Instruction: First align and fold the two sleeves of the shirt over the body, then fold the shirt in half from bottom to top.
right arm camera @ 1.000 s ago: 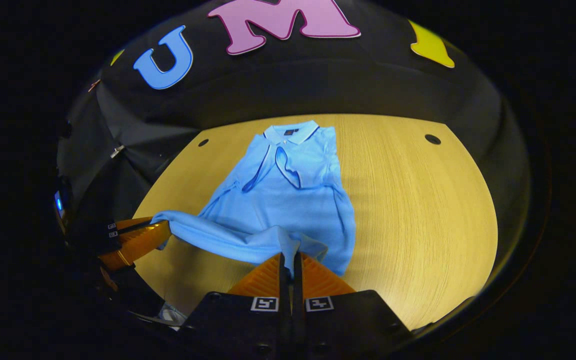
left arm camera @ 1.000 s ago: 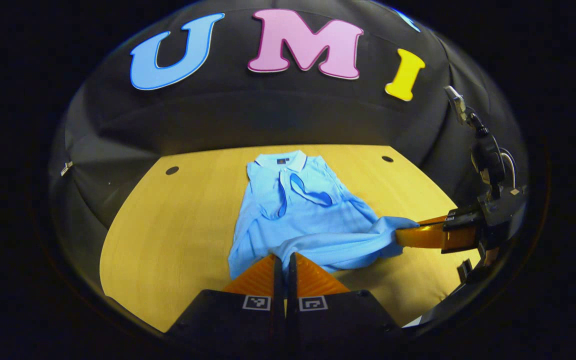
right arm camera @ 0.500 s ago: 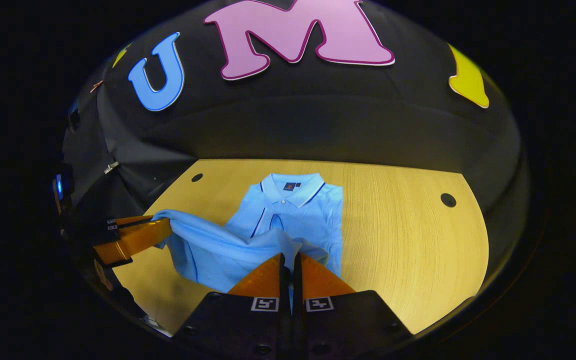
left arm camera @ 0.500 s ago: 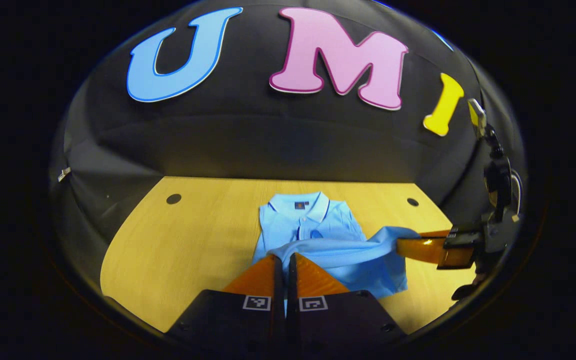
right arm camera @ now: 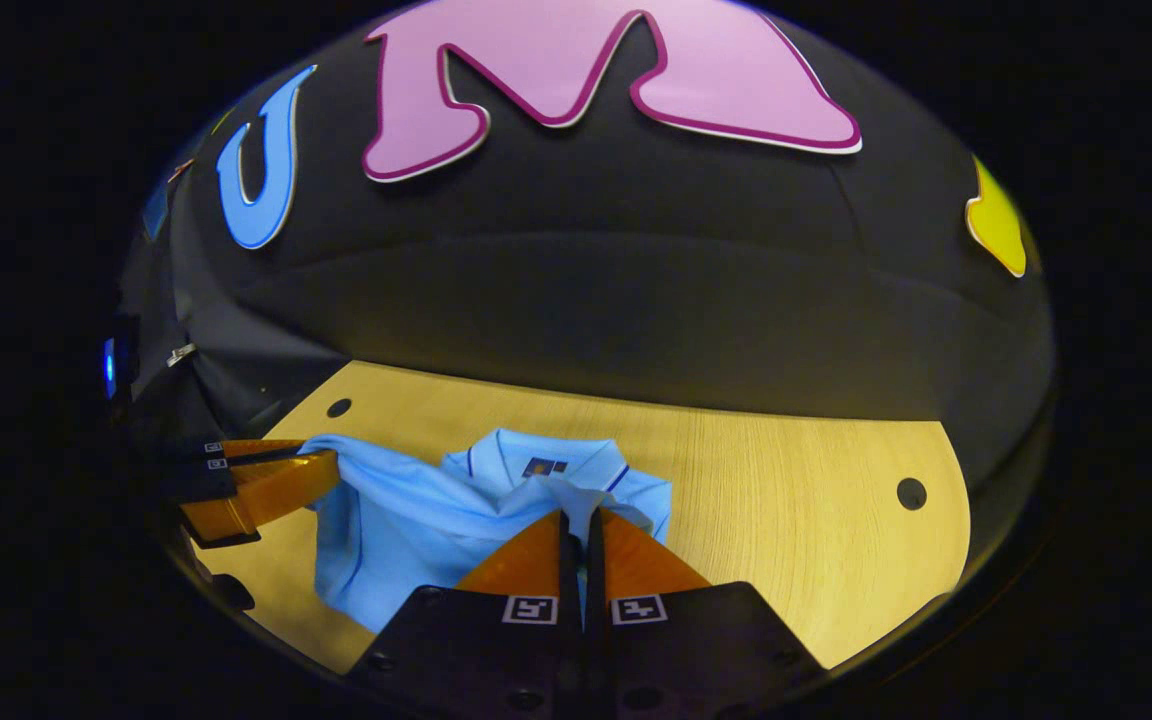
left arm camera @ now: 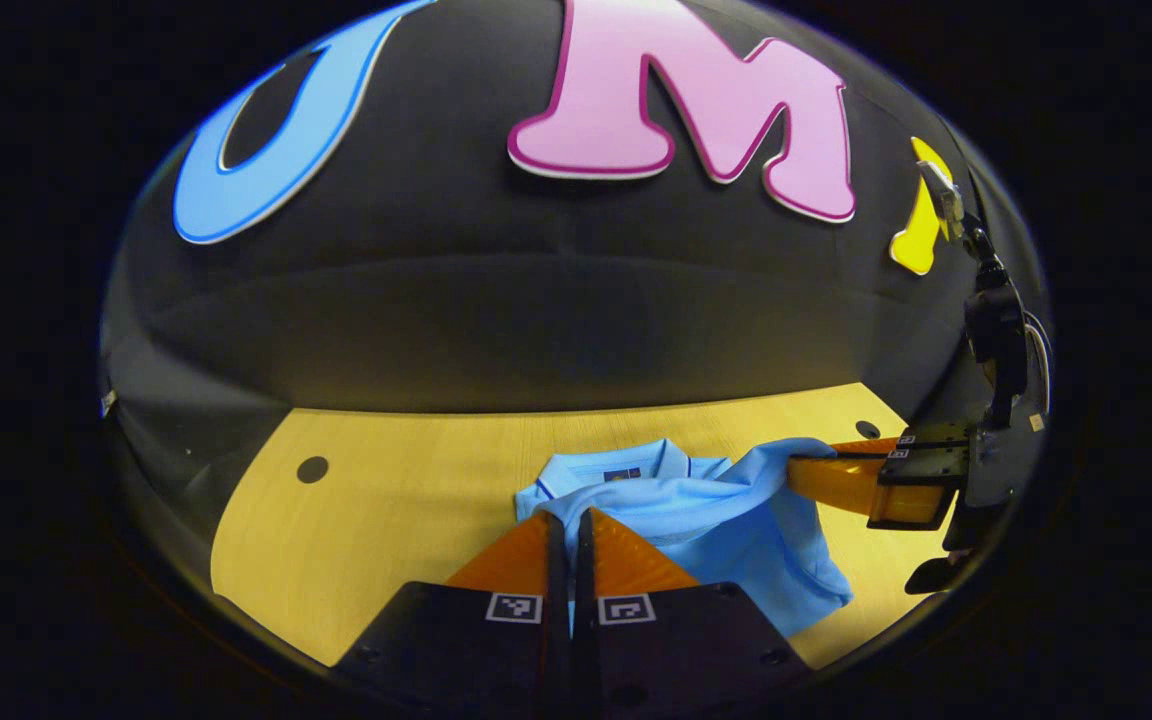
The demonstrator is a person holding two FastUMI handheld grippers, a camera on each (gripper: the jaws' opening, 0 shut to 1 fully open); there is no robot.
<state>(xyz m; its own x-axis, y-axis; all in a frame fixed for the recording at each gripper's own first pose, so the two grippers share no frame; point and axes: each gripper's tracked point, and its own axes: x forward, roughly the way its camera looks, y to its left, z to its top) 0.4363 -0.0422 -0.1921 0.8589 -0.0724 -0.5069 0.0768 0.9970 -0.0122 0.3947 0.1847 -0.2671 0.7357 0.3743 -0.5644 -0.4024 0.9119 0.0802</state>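
A light blue polo shirt point(left arm camera: 736, 520) lies on the wooden table point(left arm camera: 386, 500), its collar point(left arm camera: 626, 465) toward the far wall. Its bottom hem is lifted and carried over the body, almost up to the collar. My left gripper point(left arm camera: 570, 520) is shut on one hem corner, both fingers pinching the cloth. In the right gripper view the same shirt point(right arm camera: 406, 520) shows with its collar point(right arm camera: 546, 462) just beyond my right gripper point(right arm camera: 581, 518), which is shut on the other hem corner. The left gripper point(right arm camera: 321, 462) also appears there at the left, and the right gripper point(left arm camera: 801, 465) appears in the left gripper view at the right.
The table point(right arm camera: 796, 520) has small round holes, one hole point(left arm camera: 312, 469) at the far left and another hole point(right arm camera: 910, 492) at the far right. The black cloth wall stands close behind the table's far edge.
Both grippers moved forward toward the collar, carrying the hem over the shirt's body. The folded sleeves are now covered by the lifted lower half.
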